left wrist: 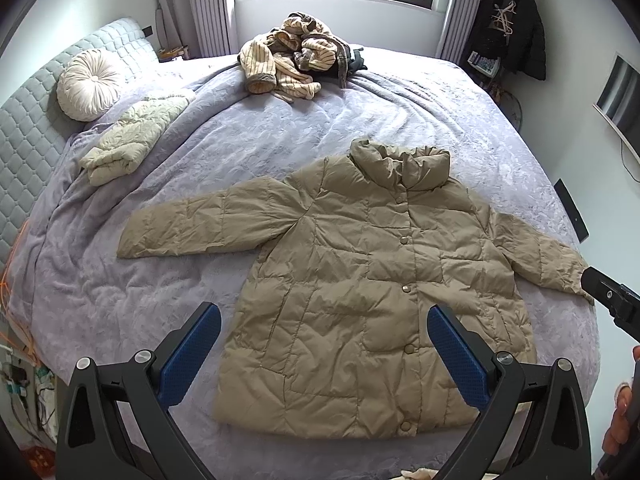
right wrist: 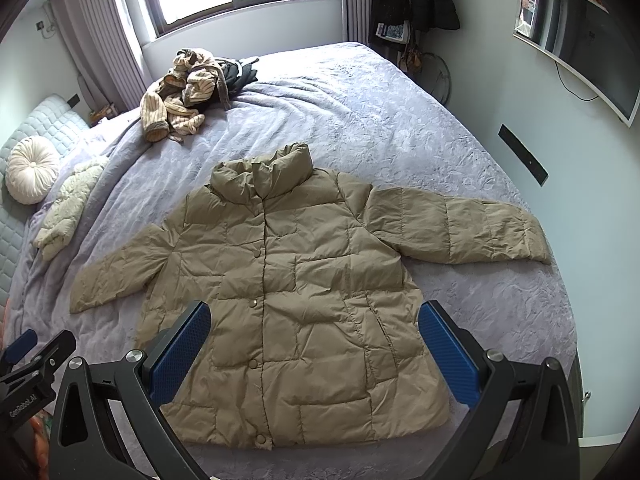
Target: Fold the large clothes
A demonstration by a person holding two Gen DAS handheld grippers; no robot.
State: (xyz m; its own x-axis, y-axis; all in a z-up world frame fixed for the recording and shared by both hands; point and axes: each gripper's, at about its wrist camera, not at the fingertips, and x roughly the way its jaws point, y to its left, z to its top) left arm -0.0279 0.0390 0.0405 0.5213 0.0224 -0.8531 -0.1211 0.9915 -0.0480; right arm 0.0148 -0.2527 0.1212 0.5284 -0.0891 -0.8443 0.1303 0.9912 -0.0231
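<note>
— On the bed [left wrist: 360, 112], where exactly is the thing to fold?

— Spread flat across the lavender cover: a tan puffer jacket [left wrist: 360, 280], front up, snapped shut, collar toward the window, both sleeves stretched out to the sides.

— And the tools?

— Left tool [left wrist: 324, 356] hangs above the hem with its jaws spread wide, nothing between them. Right tool [right wrist: 314, 354] likewise, wide and empty, over the lower front.

— What could spoil it from here?

— My guess: the shell looks slick and puffy, so a shallow pinch may catch only the top layer and the back would drag behind, leaving a crooked fold. Trapped air could also make a folded sleeve spring open again.

— Anything nearby to worry about?

— The right sleeve [right wrist: 460, 224] lies close to the bed's edge; a careless pull might slide it off. The striped garment pile [left wrist: 288, 56] and cream quilted piece [left wrist: 124, 140] sit well apart.
</note>
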